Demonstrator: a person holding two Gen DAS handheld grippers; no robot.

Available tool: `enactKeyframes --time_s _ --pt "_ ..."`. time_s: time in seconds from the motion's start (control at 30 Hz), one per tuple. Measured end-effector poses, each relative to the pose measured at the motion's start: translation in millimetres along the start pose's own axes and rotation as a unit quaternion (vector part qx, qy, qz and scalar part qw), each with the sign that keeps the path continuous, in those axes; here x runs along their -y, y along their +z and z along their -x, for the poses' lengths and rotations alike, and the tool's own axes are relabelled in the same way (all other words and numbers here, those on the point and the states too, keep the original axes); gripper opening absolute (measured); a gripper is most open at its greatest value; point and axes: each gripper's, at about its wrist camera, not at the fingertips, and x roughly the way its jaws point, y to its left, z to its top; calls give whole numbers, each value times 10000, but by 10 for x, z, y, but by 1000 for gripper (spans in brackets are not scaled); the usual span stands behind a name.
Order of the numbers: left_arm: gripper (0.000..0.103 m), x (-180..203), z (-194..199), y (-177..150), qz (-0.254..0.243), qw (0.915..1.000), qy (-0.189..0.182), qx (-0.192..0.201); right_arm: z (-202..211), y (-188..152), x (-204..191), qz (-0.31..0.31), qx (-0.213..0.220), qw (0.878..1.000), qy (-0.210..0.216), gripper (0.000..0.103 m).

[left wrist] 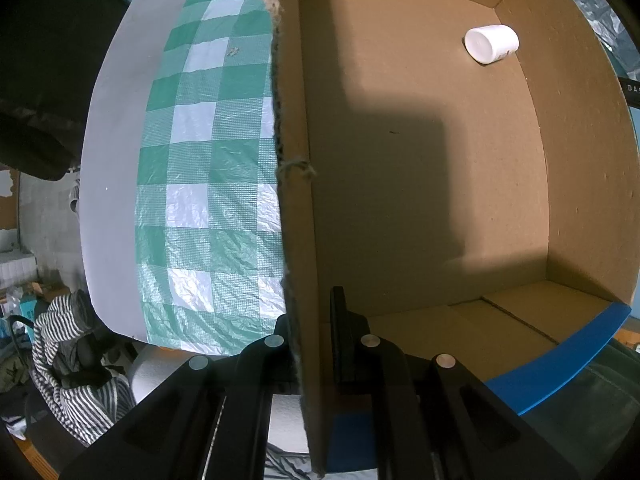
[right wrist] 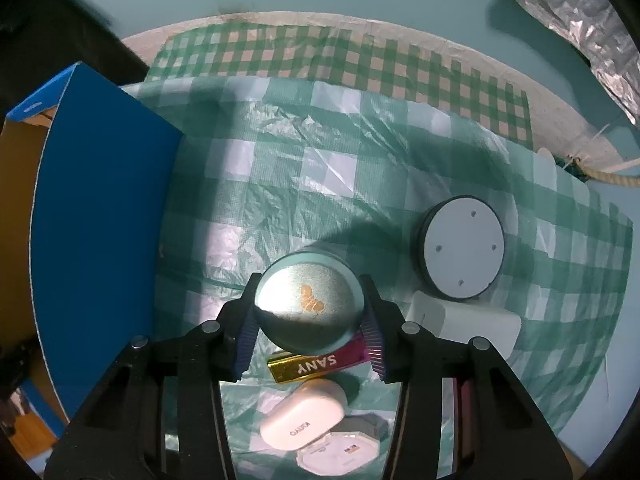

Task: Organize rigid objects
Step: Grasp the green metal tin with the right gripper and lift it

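Slip risk: right gripper (right wrist: 310, 314) pads flank round teal tin (right wrist: 310, 306) on crinkly plastic check cloth (right wrist: 320, 152), look clamped on its smooth curved sides, could squirt out. Left gripper (left wrist: 316, 344) shut on torn cardboard box (left wrist: 420, 180) wall; white cup (left wrist: 491, 44) lies inside

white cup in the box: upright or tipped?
Tipped. The white cup lies on its side on the floor of the cardboard box, near the far corner, one round end facing the camera.
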Motion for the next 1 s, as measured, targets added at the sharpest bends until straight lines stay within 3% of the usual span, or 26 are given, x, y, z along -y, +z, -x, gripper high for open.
enactKeyframes --time_s 0.47,1.0 --pt "8 24 -18 5 -89 10000 10 -37 249 -17 -70 177 80 9998 46 45" --pt "8 127 20 18 -220 9997 68 -87 886 163 -431 683 381 9967 216 45"
